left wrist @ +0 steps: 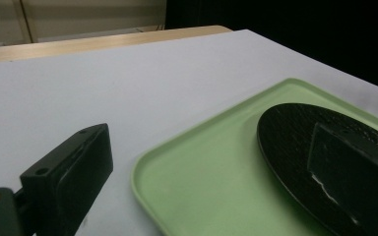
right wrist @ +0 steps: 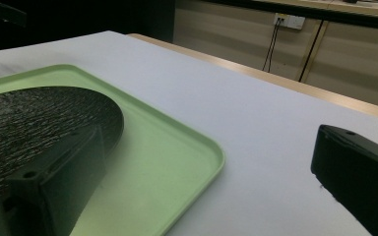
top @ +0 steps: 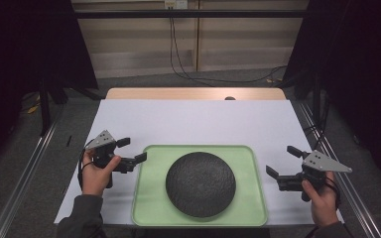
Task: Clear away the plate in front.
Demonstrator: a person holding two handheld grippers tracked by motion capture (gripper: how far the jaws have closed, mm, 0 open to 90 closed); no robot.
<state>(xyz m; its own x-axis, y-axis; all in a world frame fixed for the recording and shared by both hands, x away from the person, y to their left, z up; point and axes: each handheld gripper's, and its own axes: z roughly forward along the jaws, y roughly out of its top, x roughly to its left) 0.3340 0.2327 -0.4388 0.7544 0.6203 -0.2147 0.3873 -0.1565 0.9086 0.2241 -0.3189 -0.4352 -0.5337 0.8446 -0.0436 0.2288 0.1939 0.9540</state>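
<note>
A white-covered rectangular table (top: 193,119) fills the work area, its pale wooden far edge (top: 193,93) showing beyond the sheet, with a person seated at the near side. At the front centre lies a pale green plastic tray with rounded corners (top: 149,198), set squarely within easy reach of both hands. On it rests a round, dark, rough-textured plate (top: 201,184), near the tray's middle and clear of the rim all round, seemingly placed so either tool can get at it. The left gripper (top: 131,150), held just beside the tray's left edge, has its jaws spread wide and holds nothing; from its own camera one jaw hangs over the bare white sheet and the other over the plate (left wrist: 295,137). The right gripper (top: 283,161) sits just off the tray's right edge, jaws likewise wide apart and empty, aimed inward at the tray (right wrist: 187,147). Both look poised to flank the tray, perhaps to lift it together.
</note>
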